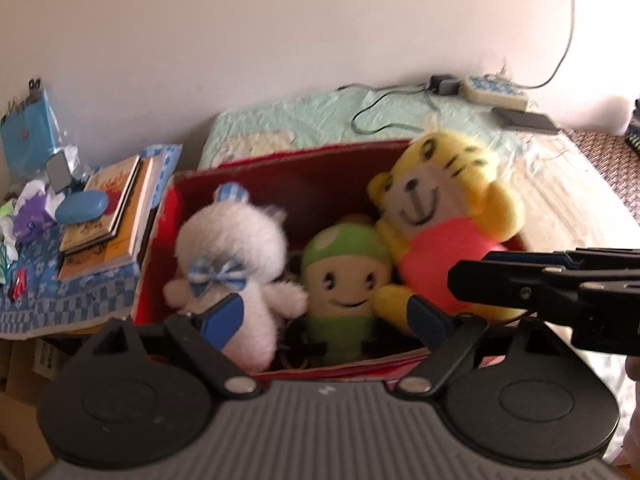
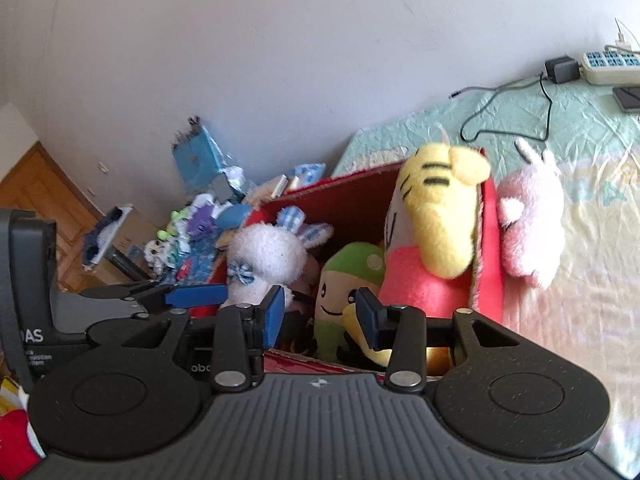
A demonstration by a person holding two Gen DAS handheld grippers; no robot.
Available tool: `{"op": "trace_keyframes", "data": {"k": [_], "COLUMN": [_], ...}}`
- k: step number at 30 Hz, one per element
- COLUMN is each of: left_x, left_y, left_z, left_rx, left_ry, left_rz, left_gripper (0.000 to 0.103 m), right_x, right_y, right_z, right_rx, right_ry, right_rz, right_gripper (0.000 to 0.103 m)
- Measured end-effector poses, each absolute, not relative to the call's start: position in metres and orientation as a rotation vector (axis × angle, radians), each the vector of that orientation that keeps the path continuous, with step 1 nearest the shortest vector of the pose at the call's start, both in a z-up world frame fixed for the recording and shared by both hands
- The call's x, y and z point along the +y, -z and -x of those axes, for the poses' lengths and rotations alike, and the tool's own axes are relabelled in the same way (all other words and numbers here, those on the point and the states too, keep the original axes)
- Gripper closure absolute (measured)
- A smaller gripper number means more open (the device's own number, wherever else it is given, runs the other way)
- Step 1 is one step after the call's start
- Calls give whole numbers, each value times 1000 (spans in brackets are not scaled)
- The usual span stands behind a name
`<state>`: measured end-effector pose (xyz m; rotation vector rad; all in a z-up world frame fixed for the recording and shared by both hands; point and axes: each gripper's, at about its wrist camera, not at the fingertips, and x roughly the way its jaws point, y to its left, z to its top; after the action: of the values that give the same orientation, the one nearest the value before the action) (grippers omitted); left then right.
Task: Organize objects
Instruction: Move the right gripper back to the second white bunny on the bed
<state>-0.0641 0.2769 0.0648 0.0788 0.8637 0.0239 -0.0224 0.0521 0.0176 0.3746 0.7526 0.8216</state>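
A red cardboard box (image 1: 280,164) on the bed holds three plush toys. A white bunny (image 1: 236,248) with a blue bow is on the left, a green doll (image 1: 344,276) in the middle and a yellow tiger (image 1: 440,208) in a pink shirt on the right. My left gripper (image 1: 326,318) hovers open over the box's near edge, with nothing between its blue pads. From the right my right gripper (image 1: 472,268) reaches in beside the tiger. In the right wrist view the right gripper (image 2: 322,316) is open before the green doll (image 2: 340,292). A pink plush (image 2: 528,220) lies outside the box (image 2: 490,248).
A side table (image 1: 60,296) with a blue cloth holds stacked books (image 1: 108,220) and clutter left of the box. At the far edge of the bed (image 2: 560,312) lie a power strip (image 1: 496,90), a charger with a cable and a dark device.
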Motion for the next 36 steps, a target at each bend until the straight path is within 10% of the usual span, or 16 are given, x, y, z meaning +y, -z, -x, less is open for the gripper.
{"op": "trace_keyframes", "data": {"k": [36], "left_x": [162], "left_y": [-64], "left_z": [73], "left_rx": [844], "left_ry": [106], "left_rz": [30], "left_gripper": [13], "right_x": [-12], "right_y": [77], "right_z": [-107], "right_rx": [1130], "right_ry": [-631], "right_rz": [-591], "right_gripper": [55]}}
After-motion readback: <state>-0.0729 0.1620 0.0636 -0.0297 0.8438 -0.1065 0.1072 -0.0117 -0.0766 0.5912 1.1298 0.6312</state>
